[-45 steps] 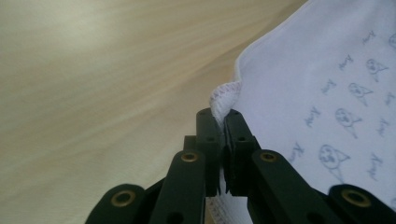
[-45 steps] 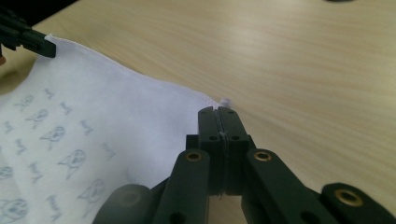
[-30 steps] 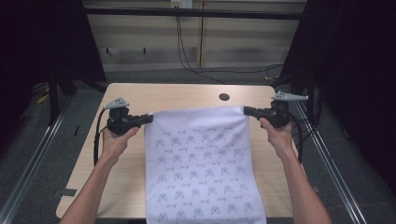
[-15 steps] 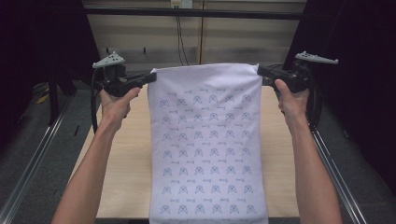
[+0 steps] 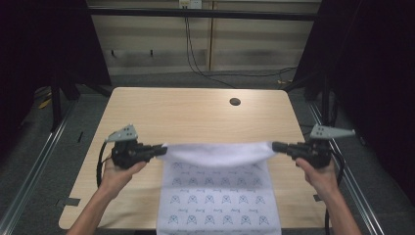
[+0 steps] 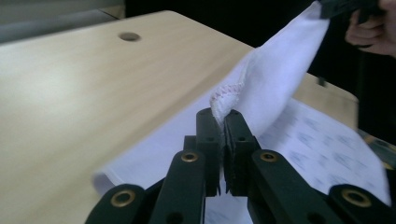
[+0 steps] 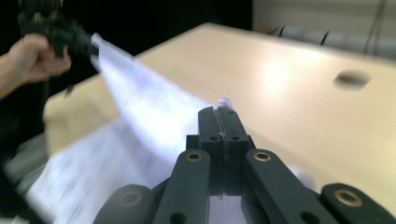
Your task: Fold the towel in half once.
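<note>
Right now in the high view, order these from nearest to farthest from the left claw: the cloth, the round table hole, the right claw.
1. Cloth: its corner is clamped in the left claw.
2. Table hole: farther back, right of centre.
3. Right claw: across, at the cloth's opposite corner.

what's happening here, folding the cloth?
Looks like it. A person has a hand-held gripper in each hand, and each is clamped on one corner of a white patterned cloth. The left hand-held gripper and the right hand-held gripper hold that edge stretched above the near half of the wooden table. The cloth sags between them, and the rest lies flat toward the person, draping over the near edge.
</note>
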Tool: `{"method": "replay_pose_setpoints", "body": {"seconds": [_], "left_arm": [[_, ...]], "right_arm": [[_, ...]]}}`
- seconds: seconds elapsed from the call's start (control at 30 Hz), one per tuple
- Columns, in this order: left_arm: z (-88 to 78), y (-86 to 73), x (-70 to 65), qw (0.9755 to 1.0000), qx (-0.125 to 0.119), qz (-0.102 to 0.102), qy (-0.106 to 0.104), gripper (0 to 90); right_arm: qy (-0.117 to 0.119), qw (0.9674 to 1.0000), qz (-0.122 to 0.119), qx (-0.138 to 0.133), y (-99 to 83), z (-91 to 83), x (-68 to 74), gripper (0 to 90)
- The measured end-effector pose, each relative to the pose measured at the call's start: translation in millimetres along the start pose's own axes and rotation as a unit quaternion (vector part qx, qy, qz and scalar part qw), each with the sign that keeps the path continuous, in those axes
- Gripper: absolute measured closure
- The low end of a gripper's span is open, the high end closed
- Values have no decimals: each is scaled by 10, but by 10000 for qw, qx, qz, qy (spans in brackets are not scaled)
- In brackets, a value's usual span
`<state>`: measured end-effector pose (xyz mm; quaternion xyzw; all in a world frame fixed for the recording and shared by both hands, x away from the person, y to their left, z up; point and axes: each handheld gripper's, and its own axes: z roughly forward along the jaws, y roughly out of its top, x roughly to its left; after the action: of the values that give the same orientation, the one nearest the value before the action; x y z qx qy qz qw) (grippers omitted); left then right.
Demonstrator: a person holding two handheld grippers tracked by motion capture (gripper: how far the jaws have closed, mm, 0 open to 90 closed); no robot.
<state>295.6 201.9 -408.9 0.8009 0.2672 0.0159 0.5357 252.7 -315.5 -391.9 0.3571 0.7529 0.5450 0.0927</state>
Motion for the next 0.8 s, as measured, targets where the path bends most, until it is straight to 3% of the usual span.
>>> {"method": "replay_pose_setpoints", "body": {"seconds": [0.03, 0.1, 0.17, 0.23, 0.33, 0.37, 0.43, 0.53, 0.67, 0.73, 0.8], "left_arm": [[-1, -99, -50, 9999, 89, -42, -122, 867], [27, -307, -157, 9989, 408, -117, -199, 866], [82, -509, -256, 9968, 655, -226, -409, 865], [193, -678, -337, 9925, 1060, -304, -528, 864], [325, -875, -362, 9842, 1651, -382, -506, 861], [341, -898, -359, 9831, 1734, -372, -465, 861], [357, -918, -350, 9827, 1753, -414, -427, 860], [373, -930, -368, 9828, 1801, -271, -295, 859], [388, -927, -370, 9839, 1771, -169, -172, 863], [394, -917, -340, 9849, 1726, -117, -45, 865], [405, -896, -249, 9856, 1679, -194, -8, 866]], "right_arm": [[102, 9999, 55, 27, -114, -20, 57, 900], [144, 9989, 123, 424, -330, -15, 159, 900], [206, 9966, 341, 728, -578, 9, 222, 900], [191, 9922, 629, 1058, -823, 58, 255, 900], [-20, 9839, 625, 1672, -995, 127, 331, 900], [8, 9845, 593, 1651, -988, 119, 340, 900], [51, 9855, 581, 1591, -980, 126, 338, 900], [41, 9787, 564, 1972, -1031, 215, 348, 900], [-16, 9725, 470, 2283, -1061, 336, 331, 900], [-50, 9722, 453, 2297, -1043, 378, 318, 900], [-189, 9731, 352, 2270, -1013, 441, 310, 900]]}}
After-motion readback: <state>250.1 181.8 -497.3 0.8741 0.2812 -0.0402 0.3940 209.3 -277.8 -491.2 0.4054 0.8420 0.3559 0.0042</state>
